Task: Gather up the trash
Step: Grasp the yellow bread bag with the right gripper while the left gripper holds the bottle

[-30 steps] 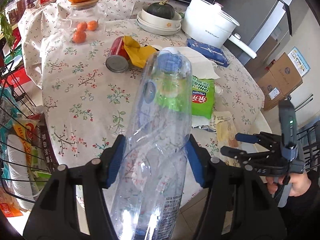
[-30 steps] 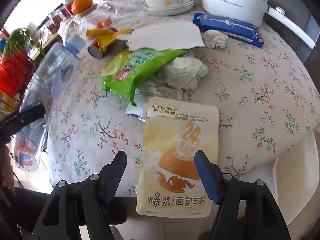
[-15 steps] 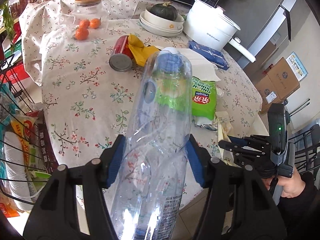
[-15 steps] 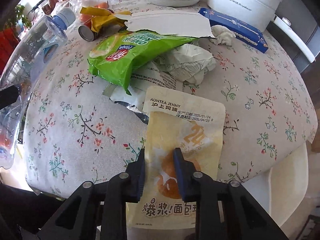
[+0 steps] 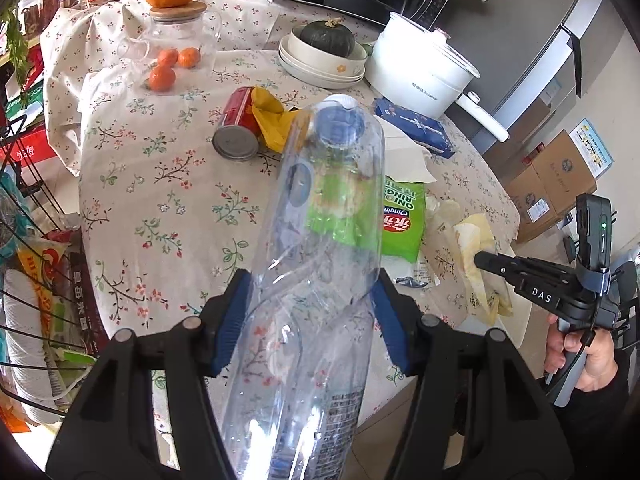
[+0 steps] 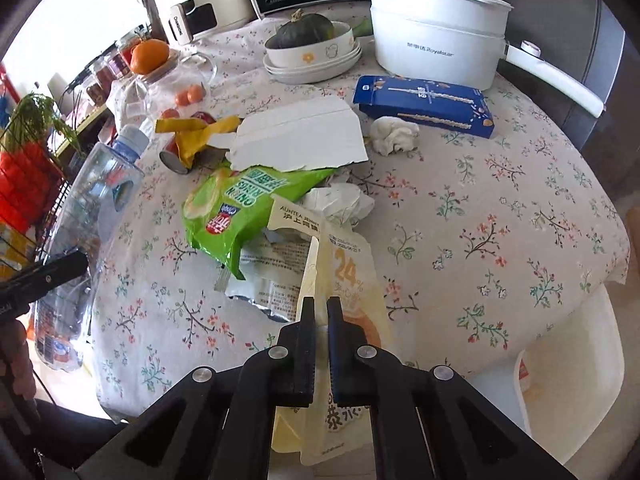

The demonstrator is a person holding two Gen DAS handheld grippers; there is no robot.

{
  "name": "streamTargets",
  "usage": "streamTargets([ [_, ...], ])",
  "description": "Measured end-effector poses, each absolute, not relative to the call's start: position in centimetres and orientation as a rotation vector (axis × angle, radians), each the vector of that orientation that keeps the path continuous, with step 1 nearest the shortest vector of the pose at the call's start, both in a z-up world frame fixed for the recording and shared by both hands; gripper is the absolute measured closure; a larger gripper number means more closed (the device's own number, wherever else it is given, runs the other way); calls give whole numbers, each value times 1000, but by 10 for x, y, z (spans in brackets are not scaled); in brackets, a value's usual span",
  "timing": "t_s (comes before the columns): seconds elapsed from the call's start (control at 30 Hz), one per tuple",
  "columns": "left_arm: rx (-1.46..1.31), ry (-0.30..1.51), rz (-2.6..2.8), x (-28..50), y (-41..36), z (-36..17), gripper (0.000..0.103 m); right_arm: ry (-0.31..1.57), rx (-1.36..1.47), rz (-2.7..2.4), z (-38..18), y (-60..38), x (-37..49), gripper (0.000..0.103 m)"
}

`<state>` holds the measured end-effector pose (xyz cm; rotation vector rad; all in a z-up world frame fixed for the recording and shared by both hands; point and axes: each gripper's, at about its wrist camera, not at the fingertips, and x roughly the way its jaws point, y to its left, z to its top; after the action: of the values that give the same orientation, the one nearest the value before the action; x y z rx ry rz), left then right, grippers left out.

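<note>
Right tool (image 6: 321,308) clenched on the yellow snack pouch (image 6: 352,280), its jaws having just closed, at the near edge of the worktop (image 6: 500,208); the pouch is folded and partly raised. Left tool (image 5: 308,312) grasps a clear plastic bottle (image 5: 320,248) (blue cap pointing away) above the near left edge. Green chip bag (image 6: 236,208), crumpled paper and a red can (image 5: 236,128) lie farther in.

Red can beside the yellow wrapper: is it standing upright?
No. The red can lies on its side on the tablecloth, its silver end facing the camera.
</note>
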<state>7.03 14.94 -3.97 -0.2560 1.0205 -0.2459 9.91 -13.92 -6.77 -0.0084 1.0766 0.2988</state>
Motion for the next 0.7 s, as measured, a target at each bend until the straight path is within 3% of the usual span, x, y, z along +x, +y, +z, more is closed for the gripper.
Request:
streamTargets([
  [0.7, -257, 955, -324, 93, 101, -12, 41, 904, 156, 293, -3, -190, 103, 98],
])
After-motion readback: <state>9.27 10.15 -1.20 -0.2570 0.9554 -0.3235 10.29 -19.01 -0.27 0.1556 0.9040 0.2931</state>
